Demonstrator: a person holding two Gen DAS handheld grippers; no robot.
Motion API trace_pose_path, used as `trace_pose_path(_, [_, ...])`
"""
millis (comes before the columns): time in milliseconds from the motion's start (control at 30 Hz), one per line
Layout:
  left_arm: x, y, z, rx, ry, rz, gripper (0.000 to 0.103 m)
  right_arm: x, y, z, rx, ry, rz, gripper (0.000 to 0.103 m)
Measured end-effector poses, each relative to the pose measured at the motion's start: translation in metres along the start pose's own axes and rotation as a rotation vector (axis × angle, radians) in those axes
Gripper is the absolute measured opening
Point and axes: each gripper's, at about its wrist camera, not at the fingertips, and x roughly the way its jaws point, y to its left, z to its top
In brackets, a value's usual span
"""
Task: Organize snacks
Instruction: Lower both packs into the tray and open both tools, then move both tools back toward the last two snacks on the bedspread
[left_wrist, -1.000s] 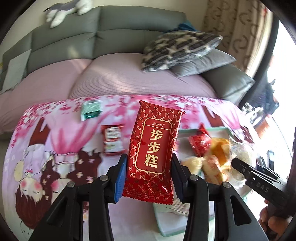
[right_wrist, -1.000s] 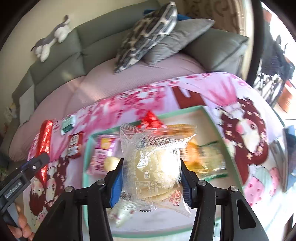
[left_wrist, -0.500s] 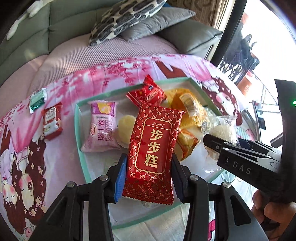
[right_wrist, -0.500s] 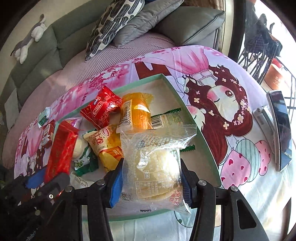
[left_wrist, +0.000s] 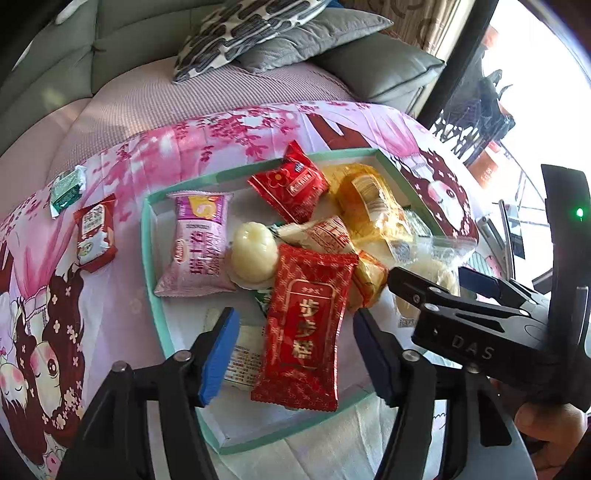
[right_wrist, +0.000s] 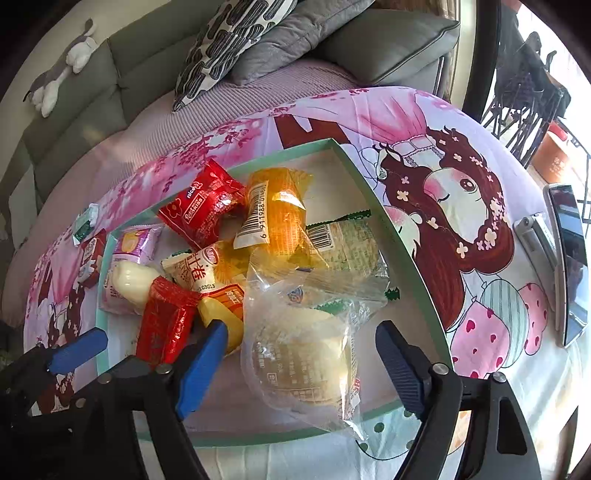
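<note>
My landmark is the green tray (left_wrist: 149, 258) on the pink cartoon cloth (right_wrist: 461, 155). Left of the tray, out on the cloth, lie a small green packet (left_wrist: 67, 189) and a small red-and-white packet (left_wrist: 95, 233); their print is too small for me to read.

Inside the tray, from its left wall: a pink bag (left_wrist: 197, 243) with Chinese print, a pale jelly cup (left_wrist: 254, 254), and a red pack (right_wrist: 201, 212) reading "nice". Toward the tray's middle sits an orange wrapped cake (right_wrist: 277, 218) with a barcode label, with a cream "卷" roll pack (right_wrist: 199, 271) nearer to me.

My left claw (left_wrist: 295, 350) has just been opening, and its blue pads stand clear of the red cake pack (left_wrist: 306, 328), marked 步步糕, which lies in the near part of the tray between them.

My right claw (right_wrist: 299, 365) has also just been opening wide. The clear bag of pale pastry (right_wrist: 303, 350) rests at the tray's near right edge, between the pads but untouched, on top of a green-edged packet (right_wrist: 351, 243).

Right of the tray, on the cloth, a phone (right_wrist: 570, 258) leans on a stand. Behind the table are a grey sofa (right_wrist: 388, 40), a patterned cushion (right_wrist: 229, 40) and a stuffed toy (right_wrist: 62, 70).
</note>
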Motion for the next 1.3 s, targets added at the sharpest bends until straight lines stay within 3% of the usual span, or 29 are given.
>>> trace_pose_path(33, [-0.002, 0.004, 0.001, -0.013, -0.008, 0.003, 0.071, -0.001, 0.000, 0.000, 0.001, -0.009, -0.001, 0.103])
trace_pose_path(133, [-0.008, 0.023, 0.003, -0.071, -0.033, 0.027, 0.072, -0.004, 0.000, 0.002, 0.002, -0.037, -0.006, 0.103])
trace_pose_path(233, [-0.015, 0.051, 0.004, -0.160, -0.068, 0.099, 0.090, -0.008, 0.000, 0.004, 0.009, -0.060, -0.010, 0.103])
trace_pose_path(400, [-0.032, 0.112, -0.002, -0.346, -0.142, 0.201, 0.094, -0.028, 0.010, 0.013, -0.006, -0.146, -0.006, 0.103])
trace_pose_path(467, [-0.040, 0.134, -0.007, -0.399, -0.168, 0.242, 0.100, -0.037, 0.021, 0.018, -0.028, -0.182, 0.003, 0.103])
trace_pose_path(567, [-0.047, 0.164, -0.014, -0.470, -0.188, 0.295, 0.100, -0.044, 0.044, 0.026, -0.084, -0.214, 0.027, 0.103])
trace_pose_path(933, [-0.051, 0.230, -0.020, -0.597, -0.217, 0.385, 0.100, -0.013, 0.159, 0.046, -0.265, -0.136, 0.211, 0.103])
trace_pose_path(1100, [-0.037, 0.260, -0.021, -0.667, -0.187, 0.351, 0.101, 0.021, 0.216, 0.057, -0.324, -0.060, 0.289, 0.103])
trace_pose_path(1300, [-0.023, 0.296, -0.018, -0.693, -0.153, 0.339, 0.100, 0.060, 0.258, 0.064, -0.378, -0.017, 0.285, 0.103])
